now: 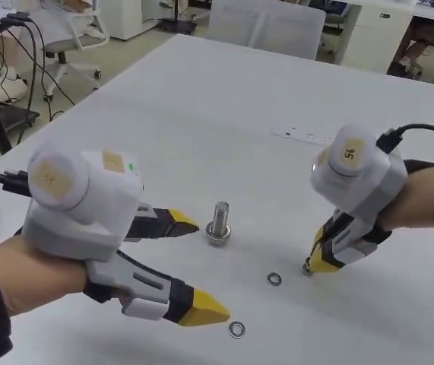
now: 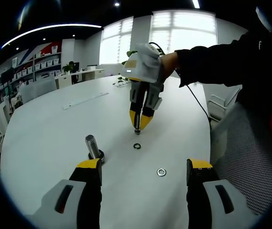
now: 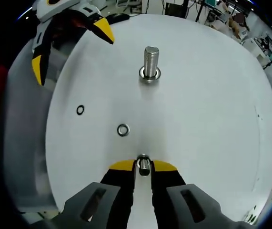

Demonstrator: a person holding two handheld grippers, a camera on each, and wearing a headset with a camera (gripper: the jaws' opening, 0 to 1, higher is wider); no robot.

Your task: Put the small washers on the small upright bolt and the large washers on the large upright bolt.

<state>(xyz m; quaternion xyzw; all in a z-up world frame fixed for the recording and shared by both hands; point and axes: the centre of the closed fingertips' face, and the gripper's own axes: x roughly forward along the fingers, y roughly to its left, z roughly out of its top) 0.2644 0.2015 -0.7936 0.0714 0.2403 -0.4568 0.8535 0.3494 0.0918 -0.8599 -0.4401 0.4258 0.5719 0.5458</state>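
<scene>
Nearest us, a small silver ring washer [image 1: 236,329] lies flat on the white table [image 1: 201,114], well in front of the large upright steel bolt [image 1: 218,223]. Our left gripper [image 1: 201,266] hovers to the front left of that bolt, its jaws spread wide with nothing between them. A second silver washer [image 1: 274,279] lies in front of the bolt, to its right. Just beyond, our right gripper [image 1: 319,262] pinches the small steel bolt [image 3: 144,165], which seems to touch the table. A silver ring [image 3: 150,74] circles the large bolt's base.
</scene>
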